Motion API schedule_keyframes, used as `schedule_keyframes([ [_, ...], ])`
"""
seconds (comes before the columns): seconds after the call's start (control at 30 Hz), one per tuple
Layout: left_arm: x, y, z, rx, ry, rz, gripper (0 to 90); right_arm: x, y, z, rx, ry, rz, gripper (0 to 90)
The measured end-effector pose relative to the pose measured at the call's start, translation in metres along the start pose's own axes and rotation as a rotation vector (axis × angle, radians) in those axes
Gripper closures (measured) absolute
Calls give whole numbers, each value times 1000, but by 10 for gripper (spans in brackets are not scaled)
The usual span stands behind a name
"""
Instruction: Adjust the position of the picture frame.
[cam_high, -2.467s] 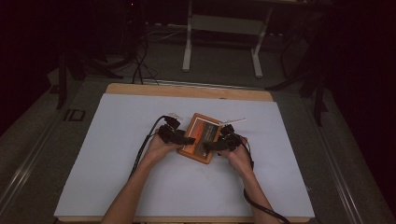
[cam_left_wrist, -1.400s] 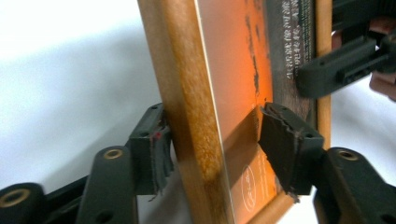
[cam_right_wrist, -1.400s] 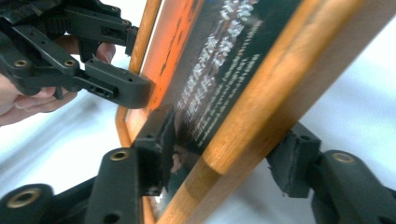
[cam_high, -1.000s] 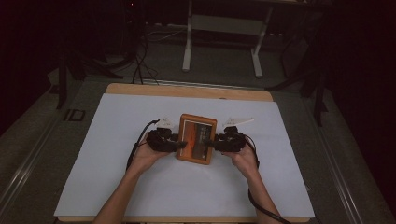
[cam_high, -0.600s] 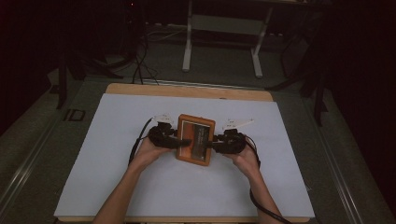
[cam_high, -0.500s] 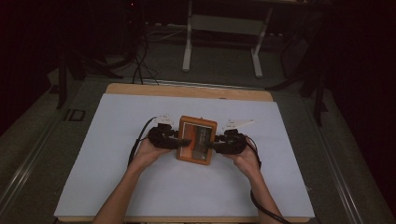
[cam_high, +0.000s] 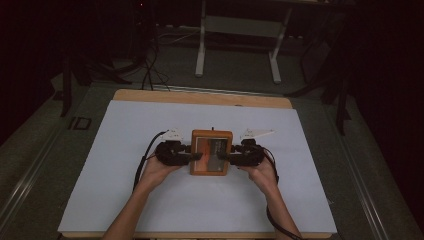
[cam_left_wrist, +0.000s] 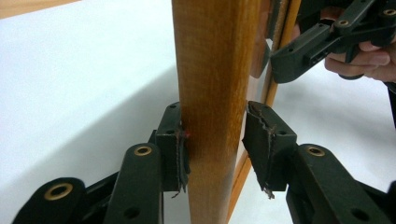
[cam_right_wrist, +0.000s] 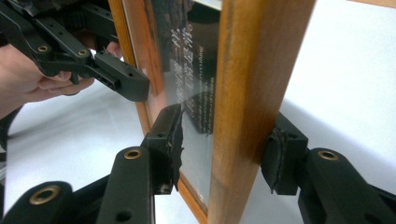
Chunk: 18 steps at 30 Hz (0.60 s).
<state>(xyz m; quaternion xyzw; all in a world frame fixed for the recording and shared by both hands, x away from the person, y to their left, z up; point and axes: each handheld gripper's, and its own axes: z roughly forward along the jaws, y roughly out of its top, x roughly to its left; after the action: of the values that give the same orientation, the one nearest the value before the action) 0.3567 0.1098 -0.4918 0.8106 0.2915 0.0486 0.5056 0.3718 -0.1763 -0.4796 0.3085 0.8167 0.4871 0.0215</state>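
We find the rectangular orange-brown wooden picture frame (cam_high: 211, 152) at table centre, long axis twelve-to-six. Left gripper (cam_high: 196, 156) at nine, closing, one pad touching; right gripper (cam_high: 223, 159) at three, opening, straddles loosely.

Wooden surface under a white sheet

A white sheet (cam_high: 150, 200) is covering most of the wooden surface (cam_high: 200, 97), whose bare strip is showing along the far edge; a wooden frame (cam_high: 211, 152) is sitting mid-sheet.
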Motion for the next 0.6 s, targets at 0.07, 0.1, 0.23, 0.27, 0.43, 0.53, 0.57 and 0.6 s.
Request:
schedule_keyframes([
  [0.07,-2,0,-1,2,2,4,607,1,0,-1,1,6,-3,537],
  [0.1,-2,0,-1,3,-3,-1,609,1,0,-2,6,7,-3,538],
  [0.23,-3,0,-4,-18,-28,-23,616,0,-2,-6,-8,36,19,552],
  [0.27,-4,0,-5,-23,-33,-29,618,0,-2,-7,-15,43,24,554],
  [0.43,-10,1,-11,-35,-36,-39,620,4,-1,-13,-31,60,32,559],
  [0.53,-13,0,-14,-35,-45,-58,621,8,-1,-15,-29,68,32,562],
  [0.57,-13,0,-14,-35,-45,-58,621,8,-1,-15,-29,68,32,562],
  [0.6,-14,-2,-16,-31,-52,-70,621,9,-1,-15,-26,70,34,564],
])
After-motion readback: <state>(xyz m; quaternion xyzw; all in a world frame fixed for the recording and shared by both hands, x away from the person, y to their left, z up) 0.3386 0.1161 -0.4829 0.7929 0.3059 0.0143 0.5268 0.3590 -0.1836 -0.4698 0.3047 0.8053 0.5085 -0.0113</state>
